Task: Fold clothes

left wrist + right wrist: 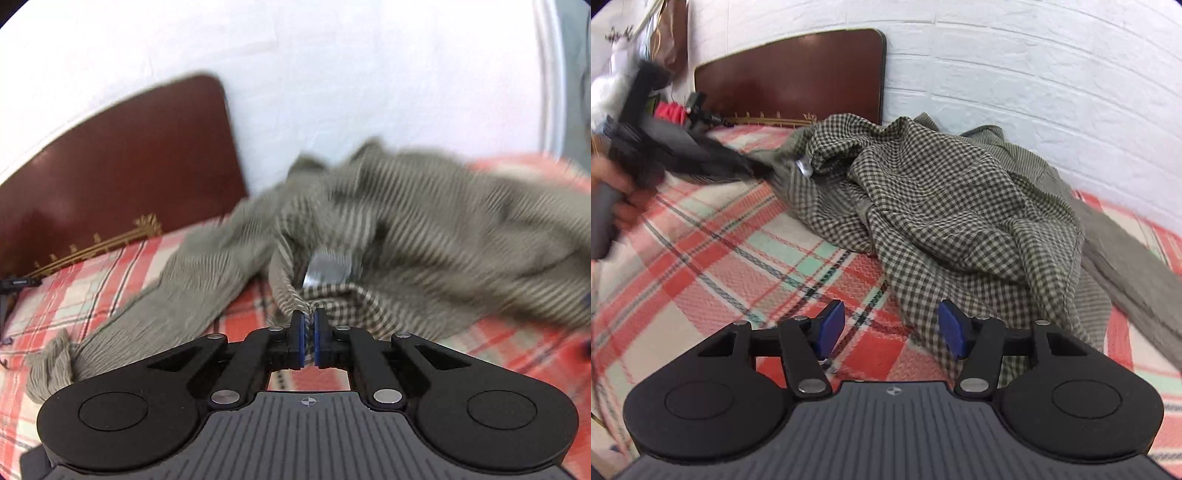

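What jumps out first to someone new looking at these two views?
The crumpled checked shirt heaped in the middle of the bed, on a red plaid blanket. The left gripper is shut on a bunched edge of that shirt, while the right gripper hangs open over its near hem. Behind stands a dark brown headboard against a white brick wall.

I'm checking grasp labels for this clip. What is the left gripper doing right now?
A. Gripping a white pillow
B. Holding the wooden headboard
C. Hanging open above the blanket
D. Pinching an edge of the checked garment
D: in the left wrist view the left gripper has its blue pads together on a bunched edge of the checked garment.
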